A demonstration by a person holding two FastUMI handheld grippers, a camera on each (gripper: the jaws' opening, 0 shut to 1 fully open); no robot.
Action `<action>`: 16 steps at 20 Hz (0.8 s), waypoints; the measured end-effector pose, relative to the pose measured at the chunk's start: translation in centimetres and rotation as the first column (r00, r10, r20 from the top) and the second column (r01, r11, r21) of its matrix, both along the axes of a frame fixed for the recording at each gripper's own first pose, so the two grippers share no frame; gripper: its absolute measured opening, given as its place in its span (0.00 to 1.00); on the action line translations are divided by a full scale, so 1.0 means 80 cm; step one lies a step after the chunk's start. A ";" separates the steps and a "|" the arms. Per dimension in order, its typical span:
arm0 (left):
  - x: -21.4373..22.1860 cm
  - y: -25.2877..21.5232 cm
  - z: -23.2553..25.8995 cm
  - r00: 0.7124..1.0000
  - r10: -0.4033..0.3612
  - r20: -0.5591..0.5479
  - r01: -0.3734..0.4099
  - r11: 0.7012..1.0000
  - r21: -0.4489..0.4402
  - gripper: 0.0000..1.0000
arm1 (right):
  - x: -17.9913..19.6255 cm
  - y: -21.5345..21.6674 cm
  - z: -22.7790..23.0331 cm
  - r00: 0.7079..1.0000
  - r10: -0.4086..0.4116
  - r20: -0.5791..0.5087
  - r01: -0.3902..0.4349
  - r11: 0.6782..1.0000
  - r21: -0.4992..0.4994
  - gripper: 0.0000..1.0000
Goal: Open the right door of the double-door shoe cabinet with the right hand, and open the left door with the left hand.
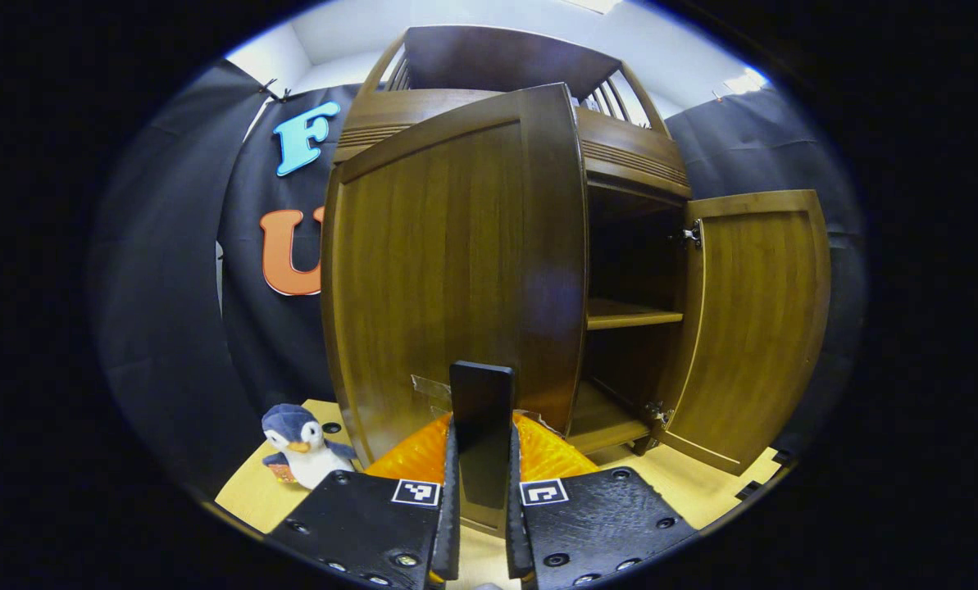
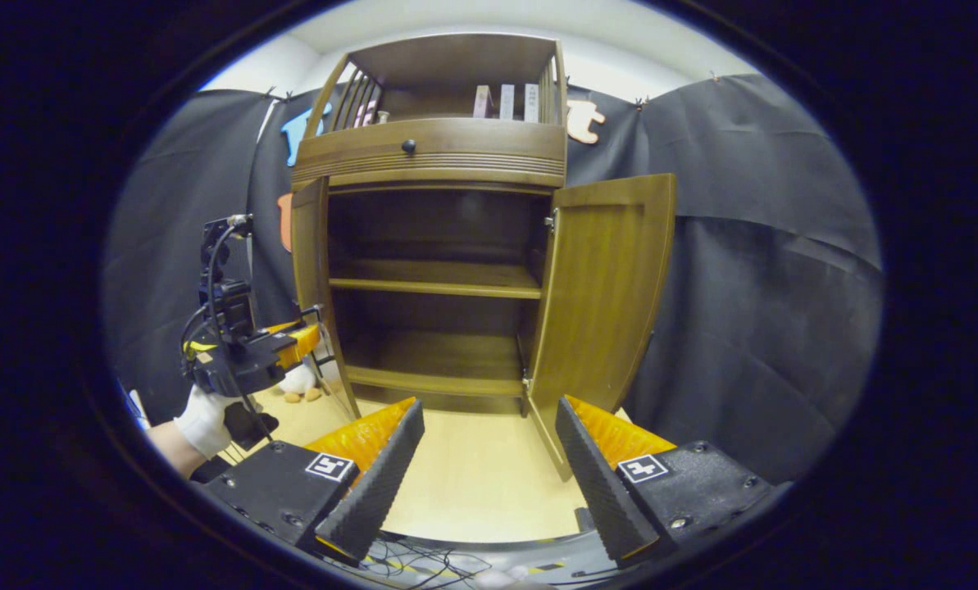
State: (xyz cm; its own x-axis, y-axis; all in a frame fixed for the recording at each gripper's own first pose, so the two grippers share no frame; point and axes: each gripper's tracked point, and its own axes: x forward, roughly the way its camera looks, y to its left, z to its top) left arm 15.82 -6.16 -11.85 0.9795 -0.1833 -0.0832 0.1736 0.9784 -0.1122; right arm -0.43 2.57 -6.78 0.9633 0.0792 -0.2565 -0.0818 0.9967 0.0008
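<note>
Left of the shoe cabinet [image 2: 439, 246], down by its base: a little penguin plush [image 1: 302, 447] sitting on the light wood floor [image 2: 472, 475], close to the cabinet's left corner. Just in front of the cabinet's left side in the right gripper view, the left gripper [image 2: 296, 340], held by a white-gloved hand [image 2: 202, 419], reaching up to the edge of the left door [image 1: 456, 270]. From the left gripper view, fingers [image 1: 452, 492] pinched tight on a dark flat handle piece [image 1: 480, 426] standing out from the bottom of that door, both pads pressing on it, hardly any gap. Left door swung well out from the cabinet front, seen nearly edge-on in the right gripper view. Past it, cabinet interior wide open and dark, with a middle shelf [image 2: 435, 279] and a bottom shelf [image 2: 431, 360]. Above the opening, a drawer front with a small dark knob [image 2: 408, 146], and on top a railed shelf with a few upright boxes [image 2: 505, 101]. Right of the opening, right door [image 2: 603, 287] swung fully out on its hinges, standing roughly square to the cabinet front. Back from the cabinet and facing it, right gripper [image 2: 489, 459] spread wide, nothing between the fingers, not touching the door, just bare floor showing through the gap.
</note>
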 end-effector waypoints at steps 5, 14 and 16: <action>-0.026 0.033 -0.001 1.000 -0.021 -0.005 0.021 0.999 -0.040 0.21 | -0.008 0.031 -0.004 0.999 0.049 -0.006 -0.049 0.999 0.017 1.00; -0.053 0.089 -0.004 1.000 -0.026 0.017 0.025 1.000 0.017 0.22 | -0.011 0.074 -0.012 0.993 0.109 -0.045 -0.106 0.993 0.056 1.00; -0.056 0.099 -0.005 1.000 -0.020 0.021 0.020 1.000 0.018 0.21 | -0.011 0.081 -0.012 0.992 0.119 -0.044 -0.117 0.992 0.052 1.00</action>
